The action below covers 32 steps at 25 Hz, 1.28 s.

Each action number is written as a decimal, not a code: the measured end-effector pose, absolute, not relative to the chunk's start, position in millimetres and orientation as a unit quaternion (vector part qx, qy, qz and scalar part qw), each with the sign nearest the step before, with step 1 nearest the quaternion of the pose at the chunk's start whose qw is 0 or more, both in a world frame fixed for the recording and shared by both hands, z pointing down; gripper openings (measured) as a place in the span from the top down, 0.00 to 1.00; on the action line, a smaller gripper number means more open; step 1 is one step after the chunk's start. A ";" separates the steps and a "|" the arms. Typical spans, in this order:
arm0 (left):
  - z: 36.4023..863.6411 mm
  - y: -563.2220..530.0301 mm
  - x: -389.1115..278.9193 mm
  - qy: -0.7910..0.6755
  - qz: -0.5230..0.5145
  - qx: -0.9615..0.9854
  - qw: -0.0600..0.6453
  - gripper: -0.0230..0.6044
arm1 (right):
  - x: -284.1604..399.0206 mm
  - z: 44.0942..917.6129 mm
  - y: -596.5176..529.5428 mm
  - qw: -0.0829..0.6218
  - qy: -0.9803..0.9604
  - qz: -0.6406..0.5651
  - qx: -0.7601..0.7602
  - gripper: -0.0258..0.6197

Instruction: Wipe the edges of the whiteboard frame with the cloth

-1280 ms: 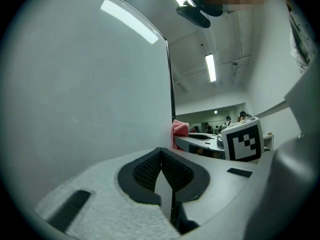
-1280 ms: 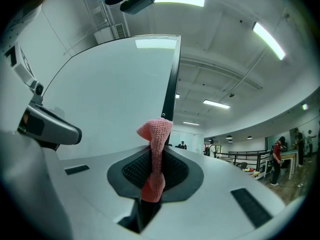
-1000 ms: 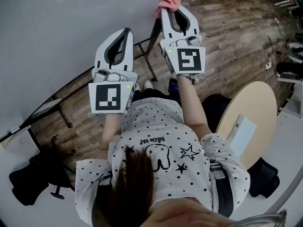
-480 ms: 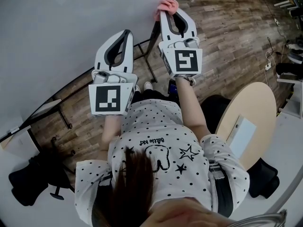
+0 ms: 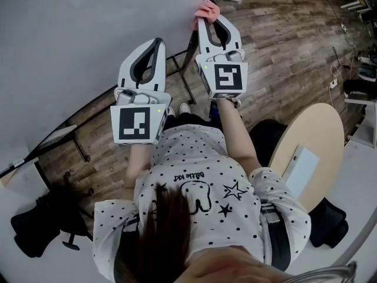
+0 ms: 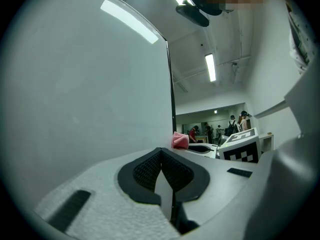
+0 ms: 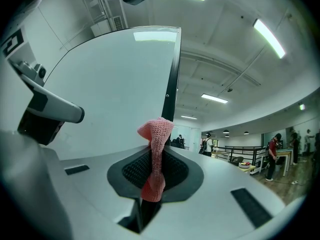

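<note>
Right gripper [image 5: 207,17]: upper centre of head view, jaws clamped on cloth [image 5: 206,7]
Cloth: pink knit, bunched at dark frame [image 5: 189,45] of whiteboard [image 5: 88,34]
Left gripper [image 5: 156,40]: centre left, jaws closed, empty
Writing: script line on shirt [image 5: 200,175], not legible

Bright, even indoor light falls from long white ceiling strip lamps [image 7: 215,99]. One mirrors as a glare streak at upper left on the glossy white whiteboard panel [image 6: 90,109]. Both gripper views bow strongly, with black corners. The pink knitted cloth [image 7: 155,134] is crisp, and shadows are faint.
</note>
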<state>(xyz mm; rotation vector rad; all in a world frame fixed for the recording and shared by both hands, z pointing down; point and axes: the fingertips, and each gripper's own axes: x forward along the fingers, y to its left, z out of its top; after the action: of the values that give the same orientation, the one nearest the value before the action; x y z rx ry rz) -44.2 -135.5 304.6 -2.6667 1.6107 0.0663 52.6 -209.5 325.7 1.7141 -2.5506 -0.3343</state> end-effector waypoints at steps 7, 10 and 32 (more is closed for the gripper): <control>304.6 -136.9 -43.5 0.515 0.019 -0.857 0.013 0.94 | 51.4 330.1 -210.5 0.026 -0.824 -0.105 0.556 0.91; 304.4 -138.6 -43.3 0.515 0.021 -0.857 0.014 0.94 | 51.7 332.3 -212.0 0.027 -0.824 -0.104 0.556 0.91; 306.7 -136.6 -43.7 0.520 0.021 -0.854 0.011 0.94 | 52.3 359.6 -211.9 0.051 -0.825 -0.090 0.555 0.91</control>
<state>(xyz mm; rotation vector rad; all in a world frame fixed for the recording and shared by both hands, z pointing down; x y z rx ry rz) -43.7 -136.6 306.7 -2.6642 1.6214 0.0662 52.3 -211.9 359.6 1.6903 -2.5105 -0.2730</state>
